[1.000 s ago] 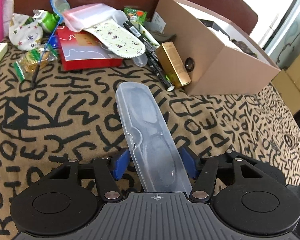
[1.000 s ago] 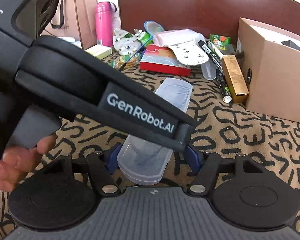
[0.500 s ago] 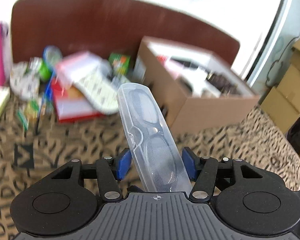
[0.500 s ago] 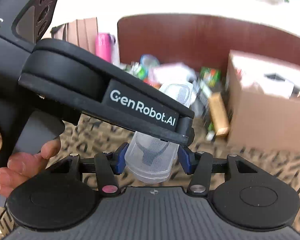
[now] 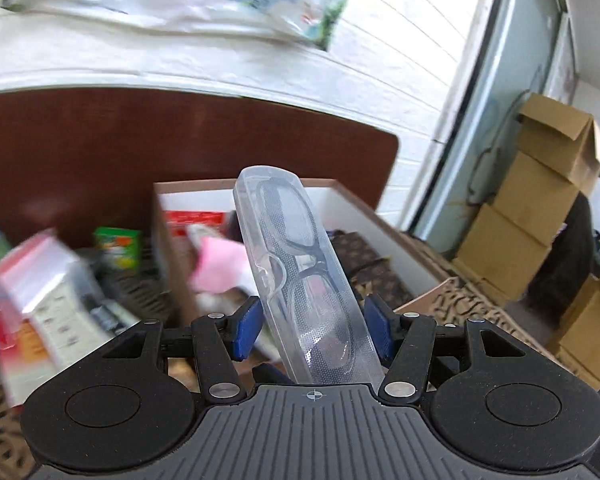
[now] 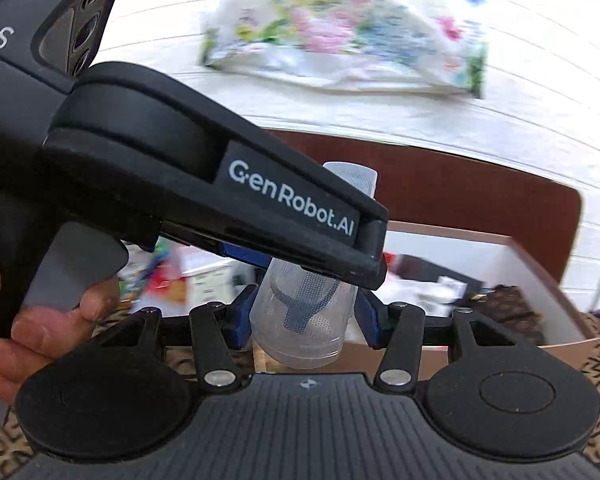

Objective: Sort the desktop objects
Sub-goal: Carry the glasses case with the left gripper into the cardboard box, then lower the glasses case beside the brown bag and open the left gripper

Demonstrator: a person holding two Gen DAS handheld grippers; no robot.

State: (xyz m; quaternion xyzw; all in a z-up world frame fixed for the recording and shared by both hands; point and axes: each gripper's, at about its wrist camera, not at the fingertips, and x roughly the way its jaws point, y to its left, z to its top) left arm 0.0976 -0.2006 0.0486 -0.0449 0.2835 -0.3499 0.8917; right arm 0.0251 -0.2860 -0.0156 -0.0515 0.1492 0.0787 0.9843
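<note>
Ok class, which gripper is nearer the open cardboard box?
Left, probably. The left gripper reaches over the right gripper and holds the clear glasses case farther along, closer to the cardboard box. The right gripper holds the case's near end, farther back.

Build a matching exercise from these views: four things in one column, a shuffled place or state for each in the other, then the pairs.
1. glasses case
2. cardboard box
3. stacked cartons
4. green packet

A. far right of the left wrist view
B. just outside the box
C. clamped in the left gripper
D. open, with a pink item inside

Pairs: 1-C, 2-D, 3-A, 4-B
</note>
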